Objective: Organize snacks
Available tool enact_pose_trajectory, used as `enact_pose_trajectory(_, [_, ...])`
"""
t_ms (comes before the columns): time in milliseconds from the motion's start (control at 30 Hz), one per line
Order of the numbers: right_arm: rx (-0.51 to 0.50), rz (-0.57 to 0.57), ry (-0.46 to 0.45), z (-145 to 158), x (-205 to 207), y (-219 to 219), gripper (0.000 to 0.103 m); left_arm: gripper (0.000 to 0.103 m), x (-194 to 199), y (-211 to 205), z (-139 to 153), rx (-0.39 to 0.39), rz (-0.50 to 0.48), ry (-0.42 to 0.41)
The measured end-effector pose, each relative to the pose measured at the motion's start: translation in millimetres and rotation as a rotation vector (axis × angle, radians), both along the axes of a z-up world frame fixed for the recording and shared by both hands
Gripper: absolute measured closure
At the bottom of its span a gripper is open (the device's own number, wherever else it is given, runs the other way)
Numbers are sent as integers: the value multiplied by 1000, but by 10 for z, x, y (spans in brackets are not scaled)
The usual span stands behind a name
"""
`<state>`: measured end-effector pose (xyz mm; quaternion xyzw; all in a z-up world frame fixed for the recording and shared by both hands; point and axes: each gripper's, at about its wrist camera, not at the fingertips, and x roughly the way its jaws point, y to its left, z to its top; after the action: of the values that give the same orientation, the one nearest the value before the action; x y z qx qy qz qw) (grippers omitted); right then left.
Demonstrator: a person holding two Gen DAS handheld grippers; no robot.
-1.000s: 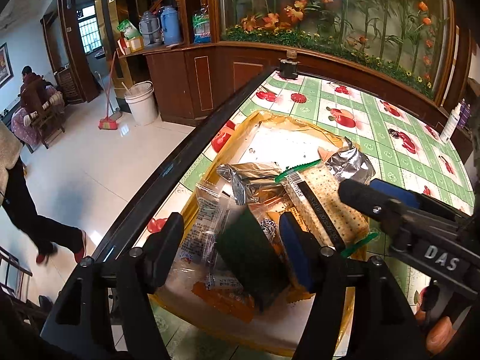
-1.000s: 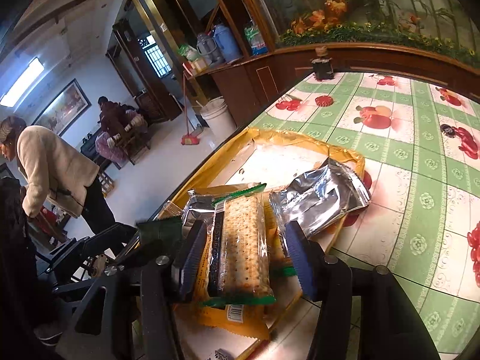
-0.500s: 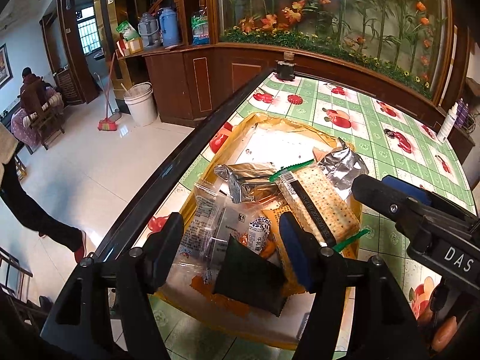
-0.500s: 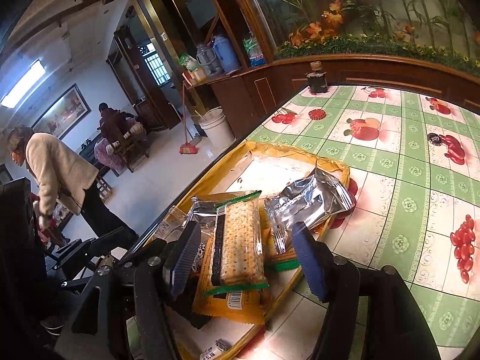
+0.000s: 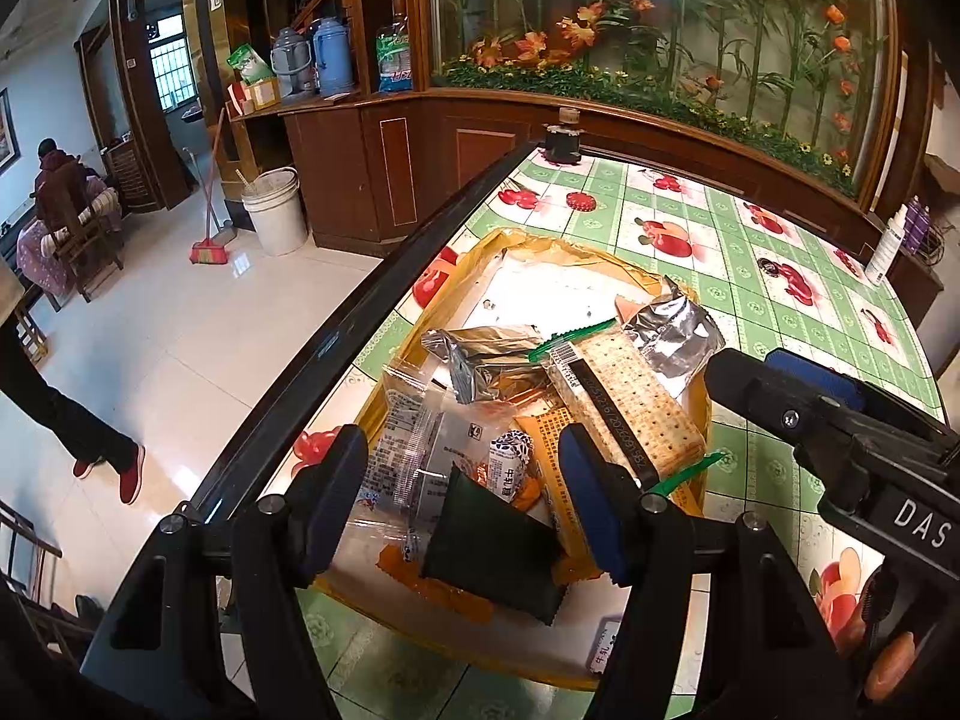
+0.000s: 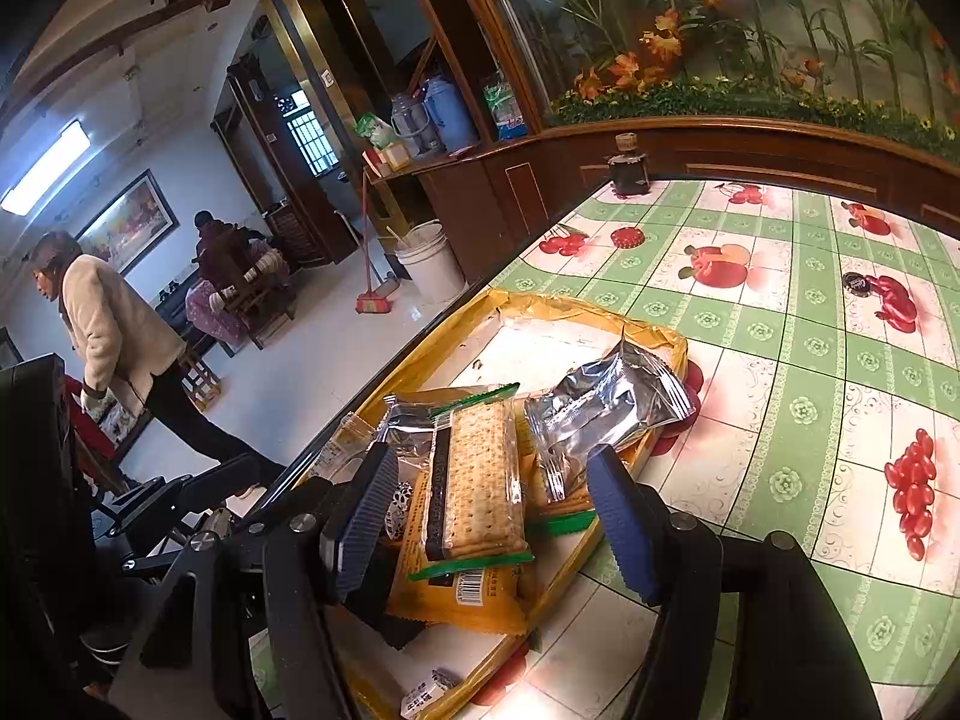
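Left wrist view: a table [image 5: 744, 276] under a green-checked, fruit-printed cloth carries a shallow yellow tray [image 5: 414, 333] at its near-left edge. Snack packets lie heaped in the tray: a long cracker pack [image 5: 624, 402] on top, silver foil bags [image 5: 672, 330] behind it, a dark green packet [image 5: 498, 546] at the front. The left gripper [image 5: 462, 486] hovers above the green packet, jaws wide, holding nothing. In the right wrist view, the right gripper [image 6: 492, 522] has just been opening; the crackers sit between its jaws, untouched.
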<state>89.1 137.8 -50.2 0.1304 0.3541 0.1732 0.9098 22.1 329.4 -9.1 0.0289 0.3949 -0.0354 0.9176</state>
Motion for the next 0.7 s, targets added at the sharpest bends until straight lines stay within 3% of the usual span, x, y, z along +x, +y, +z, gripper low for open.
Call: enact_pose_trajectory(700, [-6, 0, -6, 46, -26, 8, 33, 37, -22, -21, 36, -8, -10, -1])
